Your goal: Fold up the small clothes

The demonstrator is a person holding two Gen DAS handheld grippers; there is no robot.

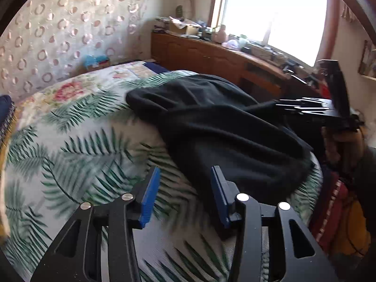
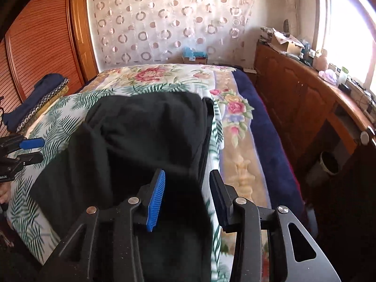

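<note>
While both grippers are standing apart with nothing pinched, the black garment is lying bunched on the palm-leaf sheet of the bed, reaching toward the sheet's near edge. In the left wrist view the left gripper is hanging over bare sheet just beside the cloth's near hem, its blue pads open and empty. In the right wrist view the right gripper is hovering over the garment's right side, where the cloth is running between the open jaws, but the pads are not pressing on it.

No fold looks finished; the fabric is lying in loose ridges and one layer is overlapping another. The risk from here, as a judgement, is this: if the right jaws are closing where the layers are doubled, they may be taking two layers together, and the fold will come out crooked. The left gripper may also be catching the sheet instead of the hem, because both are lying so close. Pulling unevenly could drag the garment over the bed's right edge, which is near.
</note>
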